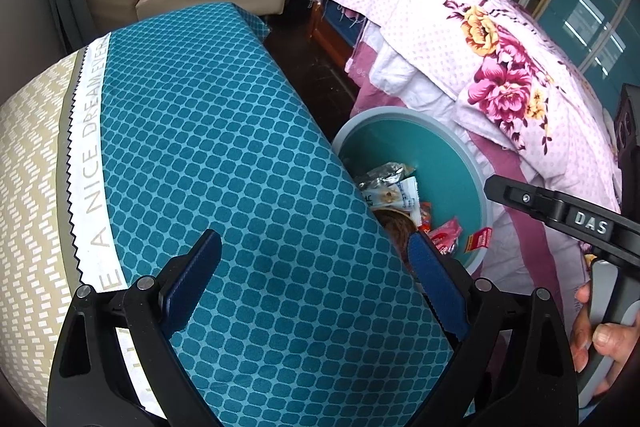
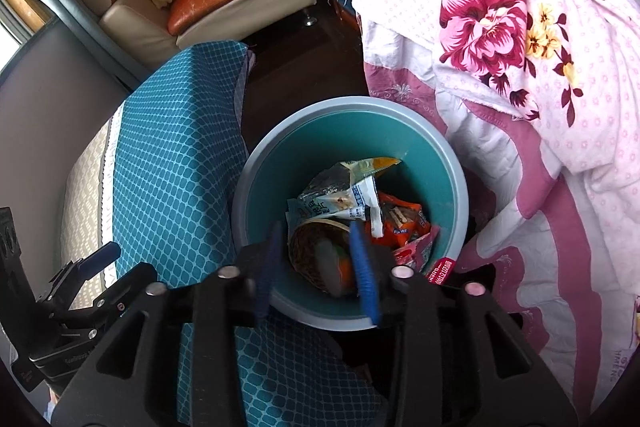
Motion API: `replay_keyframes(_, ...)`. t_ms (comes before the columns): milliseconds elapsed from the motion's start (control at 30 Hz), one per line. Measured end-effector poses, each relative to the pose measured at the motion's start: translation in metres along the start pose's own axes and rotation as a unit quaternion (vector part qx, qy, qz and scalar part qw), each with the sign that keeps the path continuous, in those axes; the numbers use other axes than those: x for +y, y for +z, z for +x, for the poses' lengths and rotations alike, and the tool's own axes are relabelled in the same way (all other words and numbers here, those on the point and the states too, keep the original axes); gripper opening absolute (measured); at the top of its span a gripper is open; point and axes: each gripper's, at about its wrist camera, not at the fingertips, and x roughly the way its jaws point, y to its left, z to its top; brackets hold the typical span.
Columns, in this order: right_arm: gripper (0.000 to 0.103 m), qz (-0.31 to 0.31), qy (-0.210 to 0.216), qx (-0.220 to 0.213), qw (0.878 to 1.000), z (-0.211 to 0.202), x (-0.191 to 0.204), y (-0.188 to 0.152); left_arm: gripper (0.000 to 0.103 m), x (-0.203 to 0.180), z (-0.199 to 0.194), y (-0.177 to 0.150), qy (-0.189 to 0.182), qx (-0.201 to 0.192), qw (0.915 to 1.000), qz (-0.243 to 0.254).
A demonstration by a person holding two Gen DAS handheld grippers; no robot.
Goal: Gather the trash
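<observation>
A teal waste bin with a grey rim [image 2: 340,104] stands on the floor between a teal-covered surface and a bed. It holds snack wrappers [image 2: 344,195], a red packet [image 2: 404,227] and a brown round piece [image 2: 308,243]. My right gripper [image 2: 316,267] hangs over the bin's near side with its jaws apart. A blurred grey and orange item [image 2: 334,273] lies between the fingers, against the right one and clear of the left one. My left gripper [image 1: 316,267] stands open over the teal patterned cloth [image 1: 240,147], with nothing between its fingers. The bin [image 1: 400,115] is to its right.
A floral pink quilt [image 2: 520,47] hangs off the bed right beside the bin. A sofa [image 2: 224,3] with cushions stands at the back. Dark floor [image 2: 304,59] runs between cloth and bed. A hand [image 1: 592,339] holds the right gripper's handle.
</observation>
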Motion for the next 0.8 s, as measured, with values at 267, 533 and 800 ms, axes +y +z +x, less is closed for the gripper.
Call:
replay_keyframes(267, 0.076, -0.009, 0.002, -0.004, 1.000, -0.003, 0.002, -0.002, 0.094, -0.002, -0.003, -0.001, 0.013, 0.003, 0.9999, -0.004)
replay_keyframes(533, 0.089, -0.028, -0.017, -0.013, 0.999, -0.020, 0.012, -0.011, 0.094, -0.001, -0.022, -0.007, 0.025, -0.007, 0.9996, -0.012)
replay_keyframes(800, 0.096, -0.067, -0.037, -0.038, 0.996, -0.050, 0.025, -0.028, 0.095, -0.001, -0.050, -0.014, 0.032, -0.021, 0.9990, -0.021)
